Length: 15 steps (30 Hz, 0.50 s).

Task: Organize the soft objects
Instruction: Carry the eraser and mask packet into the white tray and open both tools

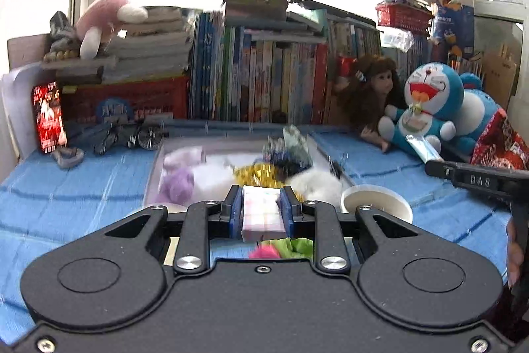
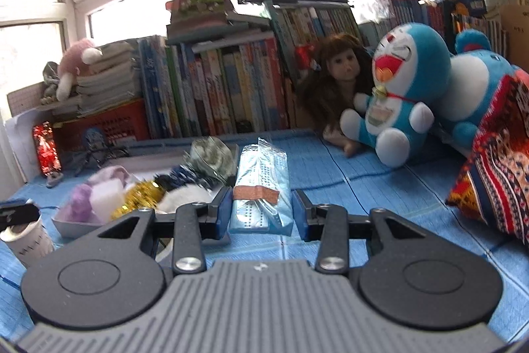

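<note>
My left gripper [image 1: 261,197] is shut on a small pink-and-white checked packet [image 1: 263,215], held above the blue cloth. Under it show pink and green fluffy bits [image 1: 281,248]. Just ahead lies a shallow grey tray [image 1: 153,174] with a purple pom-pom [image 1: 178,184], a white block, gold tinsel [image 1: 256,174] and white fluff. My right gripper [image 2: 261,209] is shut on a blue pack of face masks [image 2: 261,174] in clear plastic with a brown tape strip. The same tray [image 2: 64,225] lies to its left.
A white cup [image 1: 377,200] stands right of the tray. At the back right sit a blue cat plush [image 2: 393,95], a brown-haired doll [image 2: 340,68] and a patterned cushion [image 2: 496,174]. Upright books [image 1: 258,78] and a red crate [image 1: 129,98] line the back, under the window.
</note>
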Each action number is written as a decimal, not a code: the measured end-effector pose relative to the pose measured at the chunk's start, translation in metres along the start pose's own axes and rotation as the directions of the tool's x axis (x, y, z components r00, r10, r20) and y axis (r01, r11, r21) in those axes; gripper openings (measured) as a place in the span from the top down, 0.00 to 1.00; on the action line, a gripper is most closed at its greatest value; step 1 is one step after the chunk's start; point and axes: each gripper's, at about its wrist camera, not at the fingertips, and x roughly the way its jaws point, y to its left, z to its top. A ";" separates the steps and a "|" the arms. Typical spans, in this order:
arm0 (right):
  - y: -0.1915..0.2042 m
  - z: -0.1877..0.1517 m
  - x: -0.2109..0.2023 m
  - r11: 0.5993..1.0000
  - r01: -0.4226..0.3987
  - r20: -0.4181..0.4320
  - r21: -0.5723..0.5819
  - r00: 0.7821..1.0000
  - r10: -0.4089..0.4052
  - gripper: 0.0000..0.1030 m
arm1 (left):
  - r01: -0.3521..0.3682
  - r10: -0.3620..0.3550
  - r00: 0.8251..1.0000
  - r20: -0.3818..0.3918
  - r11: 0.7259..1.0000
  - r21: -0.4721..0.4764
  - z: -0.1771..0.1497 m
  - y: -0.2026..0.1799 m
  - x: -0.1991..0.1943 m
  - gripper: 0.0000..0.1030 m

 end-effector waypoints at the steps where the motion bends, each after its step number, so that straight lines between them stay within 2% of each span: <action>1: 0.002 0.003 -0.001 1.000 -0.008 0.004 -0.002 1.000 0.008 0.57 | 0.006 -0.006 1.000 0.004 1.000 0.001 0.007 0.002 0.001 0.77; 7: 0.015 0.024 0.003 0.999 -0.045 0.003 -0.021 0.999 0.045 0.57 | 0.073 -0.073 0.997 -0.003 0.997 -0.028 0.042 0.015 0.009 0.77; 11: 0.021 0.040 0.015 0.996 -0.089 -0.050 -0.018 0.995 0.088 0.57 | 0.136 -0.140 0.988 -0.057 0.988 -0.071 0.061 0.031 0.022 0.77; 15: 0.026 0.057 0.030 0.993 -0.121 -0.109 -0.008 0.987 0.120 0.57 | 0.142 -0.153 0.983 -0.097 0.984 -0.110 0.078 0.047 0.037 0.77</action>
